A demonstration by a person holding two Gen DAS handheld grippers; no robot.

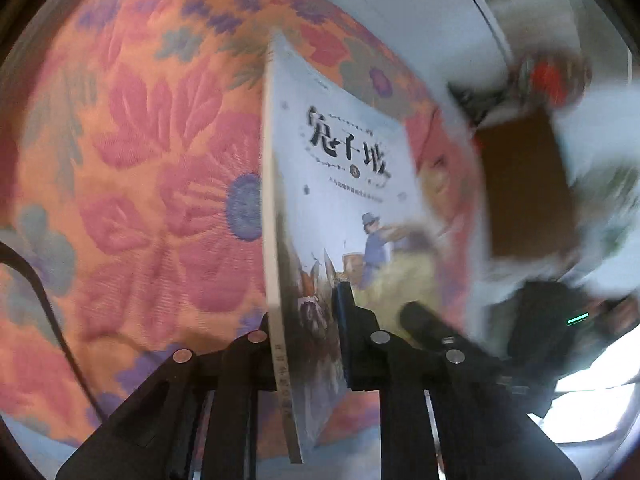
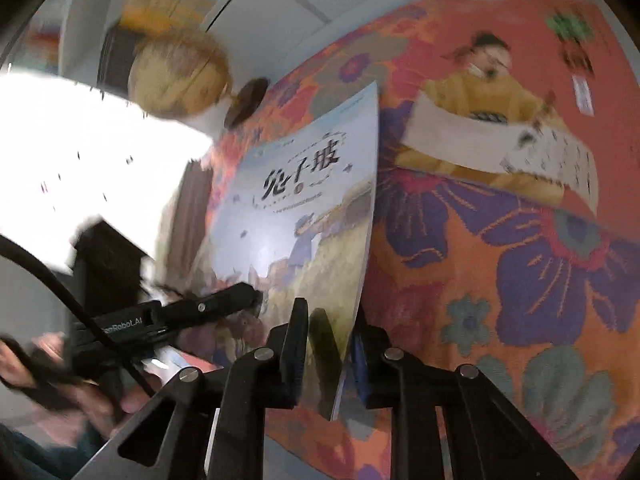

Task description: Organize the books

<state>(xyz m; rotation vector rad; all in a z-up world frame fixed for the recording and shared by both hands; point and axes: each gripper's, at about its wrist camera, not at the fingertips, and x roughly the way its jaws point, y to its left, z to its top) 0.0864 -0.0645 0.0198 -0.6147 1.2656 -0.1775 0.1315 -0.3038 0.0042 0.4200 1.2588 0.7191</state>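
Note:
A thin book with a light-blue cover (image 1: 344, 184), bearing a black title and a figure in blue, stands on edge above the floral cloth (image 1: 140, 160). My left gripper (image 1: 306, 312) is shut on its lower edge near the spine. In the right wrist view the same book (image 2: 312, 208) sits between the fingers of my right gripper (image 2: 330, 320), which is shut on its lower corner. One finger of the right gripper (image 1: 424, 320) shows against the cover, and a finger of the left gripper (image 2: 240, 296) shows likewise. A red book with a yellow-robed figure (image 2: 500, 120) lies flat on the cloth.
The orange and pink floral cloth (image 2: 520, 280) covers the surface. A globe (image 2: 180, 76) stands at the far left beside white furniture. A blurred brown object (image 1: 524, 188) lies to the right. A hand (image 2: 40, 360) holds the left gripper's handle.

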